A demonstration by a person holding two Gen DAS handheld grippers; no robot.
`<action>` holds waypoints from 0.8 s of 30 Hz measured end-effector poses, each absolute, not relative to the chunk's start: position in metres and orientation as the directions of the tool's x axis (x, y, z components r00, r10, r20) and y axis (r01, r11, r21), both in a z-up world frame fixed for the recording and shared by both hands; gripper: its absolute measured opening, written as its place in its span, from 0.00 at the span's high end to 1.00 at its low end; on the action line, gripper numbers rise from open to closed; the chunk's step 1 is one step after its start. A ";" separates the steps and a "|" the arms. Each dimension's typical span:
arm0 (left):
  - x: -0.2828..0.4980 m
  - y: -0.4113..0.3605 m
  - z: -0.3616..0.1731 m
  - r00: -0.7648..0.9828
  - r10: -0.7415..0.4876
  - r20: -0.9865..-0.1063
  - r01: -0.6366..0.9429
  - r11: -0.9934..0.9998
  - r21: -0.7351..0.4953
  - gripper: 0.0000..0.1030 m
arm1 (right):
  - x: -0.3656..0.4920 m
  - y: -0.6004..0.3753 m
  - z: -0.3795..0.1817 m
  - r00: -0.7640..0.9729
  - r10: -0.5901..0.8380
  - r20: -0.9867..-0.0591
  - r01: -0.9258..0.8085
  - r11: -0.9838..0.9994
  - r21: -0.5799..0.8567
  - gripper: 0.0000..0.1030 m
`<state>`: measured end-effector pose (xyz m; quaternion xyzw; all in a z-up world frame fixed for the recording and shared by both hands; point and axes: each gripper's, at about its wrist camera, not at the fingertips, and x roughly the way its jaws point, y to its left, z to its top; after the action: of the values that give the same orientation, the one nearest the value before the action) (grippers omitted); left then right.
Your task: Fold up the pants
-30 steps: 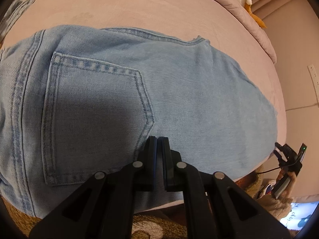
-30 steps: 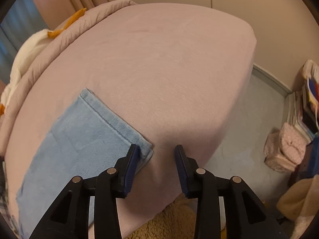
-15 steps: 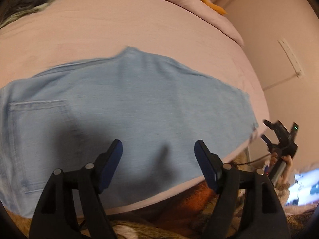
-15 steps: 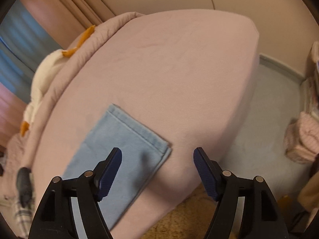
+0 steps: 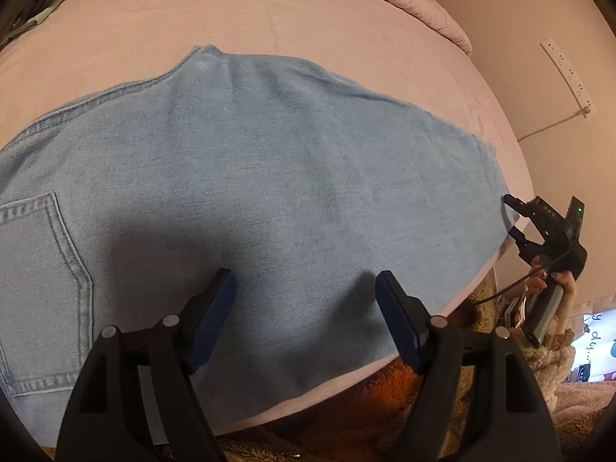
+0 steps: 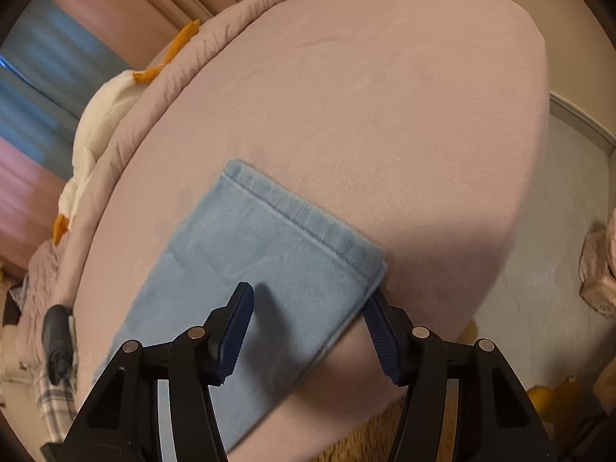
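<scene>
Light blue jeans (image 5: 292, 161) lie flat across the pink bed (image 5: 238, 11), folded lengthwise, with a back pocket (image 5: 38, 292) at the left. My left gripper (image 5: 306, 275) hovers open over the thigh part near the bed's front edge and holds nothing. In the right wrist view the leg hem (image 6: 304, 227) lies slantwise. My right gripper (image 6: 311, 292) straddles the hem's near corner and its jaws are closing, with denim between the pads but not pinched. A hand holds that right gripper (image 5: 511, 215) at the far right in the left wrist view.
A rolled pink quilt (image 6: 161, 88) and a white and orange plush toy (image 6: 104, 115) line the bed's far side. A power strip (image 5: 566, 73) hangs on the wall. Grey floor (image 6: 554, 238) and bundles (image 6: 600, 269) lie to the right. Brown fuzzy fabric (image 5: 385, 396) lies below the front edge.
My left gripper opened and slid right along the jeans, away from the pocket. My right gripper opened wide, moved over the hem corner, then began narrowing around it.
</scene>
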<state>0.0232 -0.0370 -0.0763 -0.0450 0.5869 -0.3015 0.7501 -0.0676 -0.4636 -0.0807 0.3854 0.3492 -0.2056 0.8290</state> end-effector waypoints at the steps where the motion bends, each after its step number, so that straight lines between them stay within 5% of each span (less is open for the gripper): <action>1: 0.023 -0.037 -0.077 0.128 -0.511 -0.850 0.396 0.812 -0.429 0.26 | -0.067 -0.463 -0.080 0.668 -0.080 -0.739 0.614 0.620 0.488 0.42; 6: 0.021 -0.030 -0.074 0.131 -0.528 -0.839 0.410 0.800 -0.439 0.25 | -0.059 -0.460 -0.071 0.640 -0.180 -0.747 0.655 0.635 0.409 0.83; 9: 0.012 -0.034 -0.067 0.126 -0.525 -0.842 0.470 0.779 -0.415 0.25 | -0.065 -0.448 -0.042 0.711 -0.139 -0.689 0.580 0.670 0.463 0.83; 15: 0.020 -0.038 -0.047 0.080 -0.669 -0.739 0.443 0.688 -0.574 0.26 | -0.070 -0.373 0.031 0.860 0.092 -0.502 0.209 0.834 0.511 0.83; 20: 0.032 -0.044 -0.030 0.100 -0.709 -0.698 0.462 0.654 -0.599 0.26 | -0.049 -0.303 0.021 0.784 0.302 -0.542 0.004 0.871 0.492 0.83; 24: 0.047 -0.059 -0.044 0.066 -0.671 -0.738 0.453 0.679 -0.577 0.26 | -0.029 -0.253 -0.026 0.654 0.370 -0.659 -0.040 0.888 0.459 0.83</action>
<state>0.0473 -0.0594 -0.0443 -0.0971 0.5622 -0.3884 0.7237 -0.0295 -0.2531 -0.0261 0.2070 0.3993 0.1157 0.8856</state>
